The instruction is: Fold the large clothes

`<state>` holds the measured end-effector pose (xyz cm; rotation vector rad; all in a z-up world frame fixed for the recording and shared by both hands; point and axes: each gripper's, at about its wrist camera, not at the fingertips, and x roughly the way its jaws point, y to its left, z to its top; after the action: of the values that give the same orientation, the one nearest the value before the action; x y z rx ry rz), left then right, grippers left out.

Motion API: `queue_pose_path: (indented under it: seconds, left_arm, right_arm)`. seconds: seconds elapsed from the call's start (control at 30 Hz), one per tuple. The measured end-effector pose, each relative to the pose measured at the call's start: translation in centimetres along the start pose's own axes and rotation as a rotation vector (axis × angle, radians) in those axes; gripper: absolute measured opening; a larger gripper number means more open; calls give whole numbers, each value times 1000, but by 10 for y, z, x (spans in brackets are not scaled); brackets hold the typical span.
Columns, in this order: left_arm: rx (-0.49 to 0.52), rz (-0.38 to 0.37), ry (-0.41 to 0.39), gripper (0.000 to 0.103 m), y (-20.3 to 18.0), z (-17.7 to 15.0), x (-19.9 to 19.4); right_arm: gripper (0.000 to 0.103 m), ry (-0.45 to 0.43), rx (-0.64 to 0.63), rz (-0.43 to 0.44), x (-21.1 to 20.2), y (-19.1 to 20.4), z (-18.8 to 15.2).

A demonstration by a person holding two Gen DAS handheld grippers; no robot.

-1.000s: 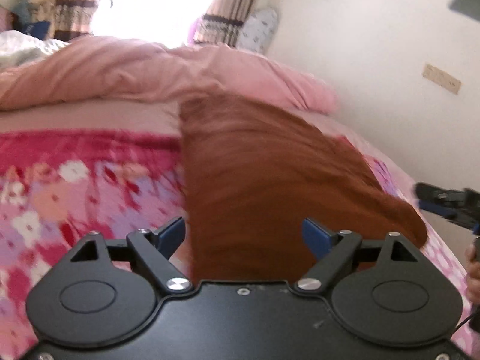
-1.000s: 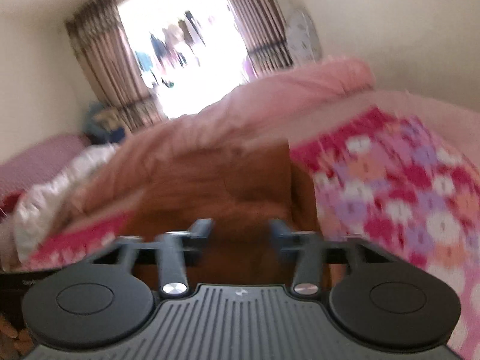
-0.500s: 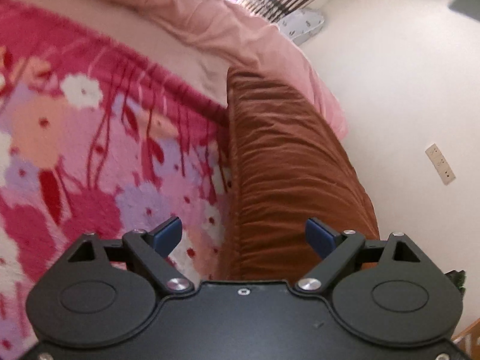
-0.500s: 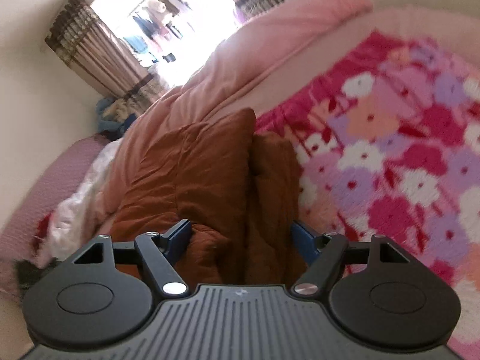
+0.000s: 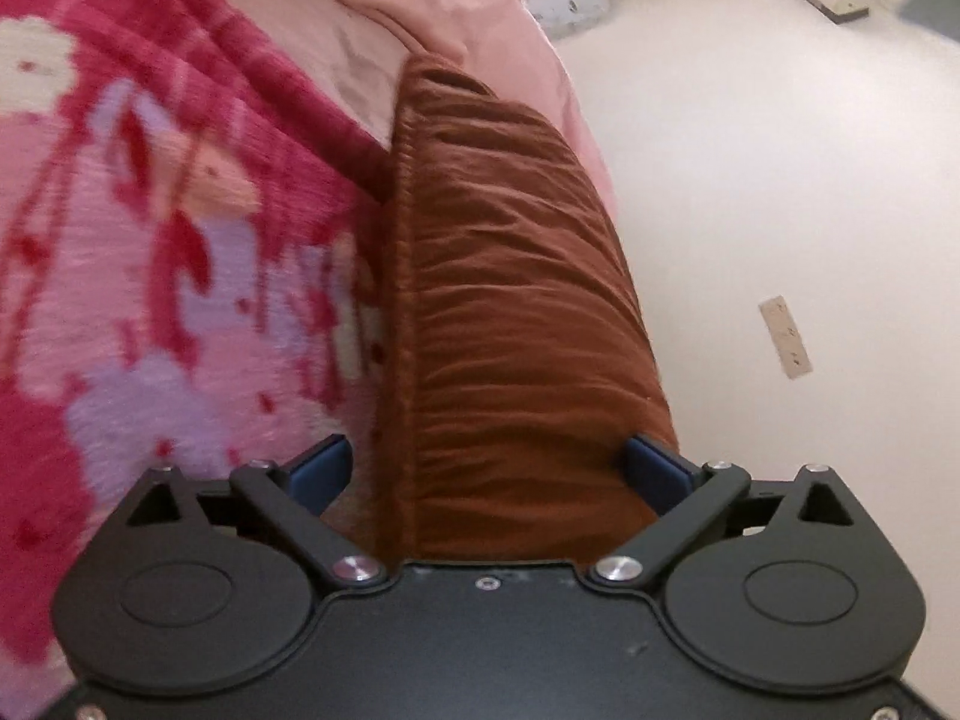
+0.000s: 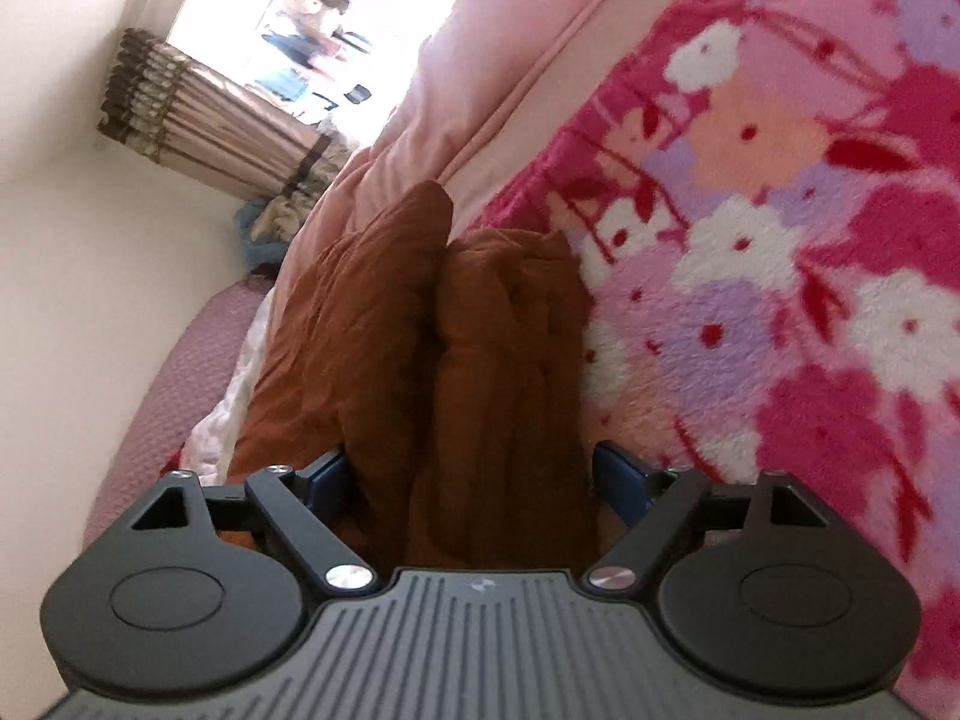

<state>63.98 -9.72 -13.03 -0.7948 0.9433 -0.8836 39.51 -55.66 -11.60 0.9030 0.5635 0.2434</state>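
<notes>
A brown garment (image 5: 516, 312), folded into a long thick strip, lies on the bed. In the left wrist view its near end sits between the fingers of my left gripper (image 5: 487, 468), whose jaws are opening; the left pad stands clear of the cloth and the right pad is at its edge. In the right wrist view the brown garment (image 6: 480, 360) shows as two bunched folds running away from me. Its near end fills the gap of my right gripper (image 6: 474, 480), whose jaws are also opening. Both views are strongly rolled.
A pink and red floral blanket (image 5: 150, 276) covers the bed, also seen as the floral blanket (image 6: 780, 252). A pink duvet (image 6: 480, 60) is heaped beyond the garment. A white wall with a socket (image 5: 786, 336) lies to the right. A bright window with curtains (image 6: 198, 114) lies behind.
Both grippers have sunk toward the garment's near end and rolled, so the room now looks tilted. Both pairs of jaws stand wider, with the brown cloth between them.
</notes>
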Motion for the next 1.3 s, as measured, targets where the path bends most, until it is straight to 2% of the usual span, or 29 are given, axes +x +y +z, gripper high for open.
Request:
queue_pose_path:
  seconds: [0.1,0.27,0.5,0.53,0.7,0.77,0.87,1.03,1.3]
  left_arm:
    - [1,-41,42,103,-1,5,15]
    - [54,-22,59,103,-12,9,33]
    - [37,6,90,103,-18,18,49]
    - [30,8,89,101,-19,18,49]
    - [48,33,66,97,-33,14,48]
    - [55,33,59,90,-40,13,45]
    - [59,28,56,84,-51,14,35]
    - [97,18,23,84,-79,11,1]
    - [183,22,-62,84,-122,-18,-103]
  right_arm:
    - [97,16,3,38,8,1,6]
    - [100,36,0,72,22,6,13]
    - [100,26,-23,64,33,17,14]
    - [97,24,-18,65,36,17,14]
    - [60,20,42,94,34,13,11]
    - [52,15,58,102,30,13,11]
    - [46,3,70,106,22,17,11]
    - [44,-18,41,129,7,48,9]
    - [45,-34,-27,210,-20,124,-21]
